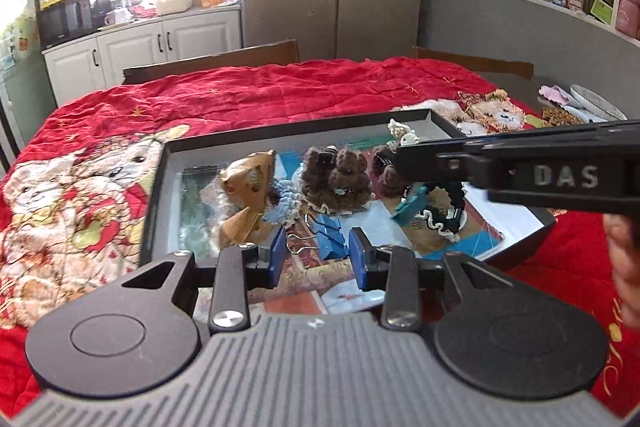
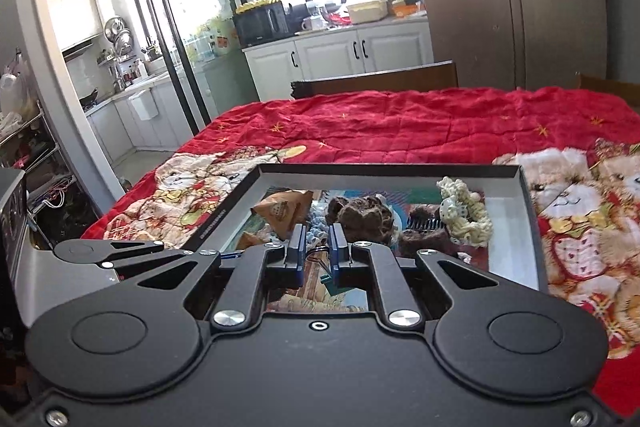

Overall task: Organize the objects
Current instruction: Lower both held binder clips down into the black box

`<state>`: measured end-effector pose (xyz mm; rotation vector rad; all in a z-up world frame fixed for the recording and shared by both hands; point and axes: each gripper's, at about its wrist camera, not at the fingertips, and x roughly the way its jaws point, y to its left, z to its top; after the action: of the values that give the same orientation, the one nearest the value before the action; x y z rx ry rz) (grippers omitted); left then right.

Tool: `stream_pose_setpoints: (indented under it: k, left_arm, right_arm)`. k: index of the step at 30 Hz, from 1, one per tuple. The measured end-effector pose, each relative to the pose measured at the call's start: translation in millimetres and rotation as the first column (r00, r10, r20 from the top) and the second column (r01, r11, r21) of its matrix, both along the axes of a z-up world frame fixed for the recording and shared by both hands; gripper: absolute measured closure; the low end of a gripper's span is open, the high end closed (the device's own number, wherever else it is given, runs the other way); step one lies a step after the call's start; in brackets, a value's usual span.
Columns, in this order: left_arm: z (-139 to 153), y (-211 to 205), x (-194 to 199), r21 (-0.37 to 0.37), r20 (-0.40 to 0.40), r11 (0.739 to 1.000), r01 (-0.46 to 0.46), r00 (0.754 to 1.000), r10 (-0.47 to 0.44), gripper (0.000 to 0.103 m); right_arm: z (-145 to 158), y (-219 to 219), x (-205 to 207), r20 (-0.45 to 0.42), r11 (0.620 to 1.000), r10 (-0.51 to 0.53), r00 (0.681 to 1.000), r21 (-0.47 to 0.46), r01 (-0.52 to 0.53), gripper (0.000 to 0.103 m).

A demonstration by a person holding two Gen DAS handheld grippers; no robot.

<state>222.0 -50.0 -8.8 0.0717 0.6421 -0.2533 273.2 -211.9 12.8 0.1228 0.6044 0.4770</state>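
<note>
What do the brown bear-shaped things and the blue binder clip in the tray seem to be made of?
Brown bear-shaped things: apparently crocheted yarn, matte and fuzzy; looped stitches show on the surface.
Blue binder clip: probably painted sheet metal, smooth with a slight sheen, with bare silver wire handles beside it.
Tray: dark, matte, thin-walled; perhaps cardboard, but I cannot tell.

- Red quilted cloth (image 1: 280,87) with teddy-bear prints covers the table.
- Wooden chair back (image 2: 376,79) at the table's far edge.
- White cabinets (image 2: 340,55) behind, with a black microwave (image 2: 262,21) on top.
</note>
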Motion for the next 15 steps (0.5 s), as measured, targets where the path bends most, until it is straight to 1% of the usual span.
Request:
stream_pose_setpoints:
  k: [5,15]
  left_arm:
    - [-13.2,-4.7,13.9,0.022,-0.015,1.000,0.010,1.000,-0.010,0.065]
    - [-25.6,-8.4,29.8,0.017,-0.041,1.000,0.018,0.999,-0.018,0.065]
  right_arm:
    - [-16.1,0.5,19.0,-0.032,1.000,-0.017,0.999,0.005,0.017,0.091]
    - [-31.6,-1.6,33.9,-0.059,0.999,-0.032,0.998,0.018,0.033,0.091]
